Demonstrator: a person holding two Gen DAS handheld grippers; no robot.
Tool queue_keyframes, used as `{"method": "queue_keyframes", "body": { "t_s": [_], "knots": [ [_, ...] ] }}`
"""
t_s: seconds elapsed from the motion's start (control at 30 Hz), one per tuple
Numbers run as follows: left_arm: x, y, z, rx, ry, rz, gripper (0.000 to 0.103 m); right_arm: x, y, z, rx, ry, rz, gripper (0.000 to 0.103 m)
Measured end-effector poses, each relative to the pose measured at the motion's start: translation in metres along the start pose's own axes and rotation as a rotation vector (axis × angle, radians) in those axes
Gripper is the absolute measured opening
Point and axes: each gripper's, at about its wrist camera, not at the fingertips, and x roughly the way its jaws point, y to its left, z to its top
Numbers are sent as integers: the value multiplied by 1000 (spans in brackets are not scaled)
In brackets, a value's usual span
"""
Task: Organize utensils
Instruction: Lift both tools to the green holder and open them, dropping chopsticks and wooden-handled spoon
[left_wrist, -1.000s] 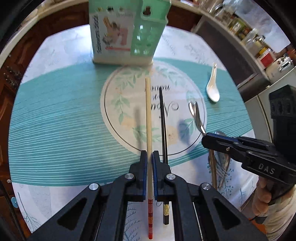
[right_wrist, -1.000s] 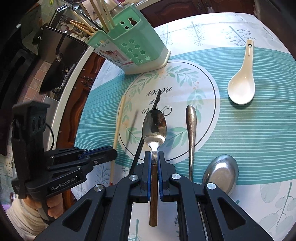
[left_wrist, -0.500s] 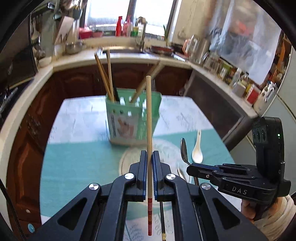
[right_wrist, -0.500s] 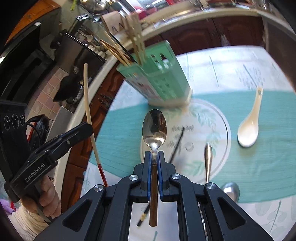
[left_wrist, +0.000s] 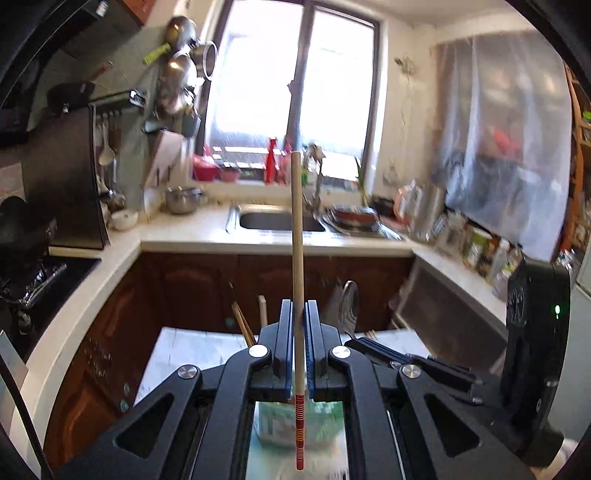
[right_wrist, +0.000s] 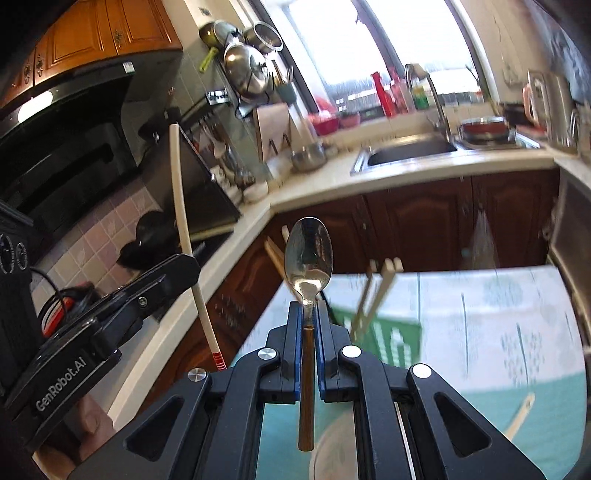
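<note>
- We hold a chopstick (left_wrist: 296, 236) in the left gripper (left_wrist: 295, 314), jaws clamped near its red-striped end, so the long pale part stands up toward twelve o'clock.
- It is light and stiff, but held so near one end it can swing in the pads.
- The right gripper (right_wrist: 308, 317) is clamped on the wooden handle of a spoon (right_wrist: 308, 258), bowl up at twelve o'clock; the polished steel looks slippery, so the handle is the better hold.
- The green holder (right_wrist: 384, 339) sits on the table (right_wrist: 517, 314) just beyond the fingers, chopsticks already sticking out.
- Those sticks crowd its mouth, so we judge entry needs care.
- Above the holder the air is open; the counter (right_wrist: 332, 192) lies well apart at twelve o'clock.
</note>
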Motion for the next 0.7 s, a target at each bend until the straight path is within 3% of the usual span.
{"method": "queue_keyframes", "body": {
  "t_s": [0.13,0.27,0.47,0.7],
  "knots": [
    [24,13,3,-26,-77,34,3,28,-4,16,7,-109,-15,6],
    [49,23,-5,-31,-137,65,3,55,-9,10,-45,-183,-50,6],
    [68,32,-20,-88,-163,33,3,100,-14,-12,-137,-223,-61,6],
    [82,27,-49,-66,-154,12,3,136,-14,-46,-196,-217,-43,6]
  ]
}}
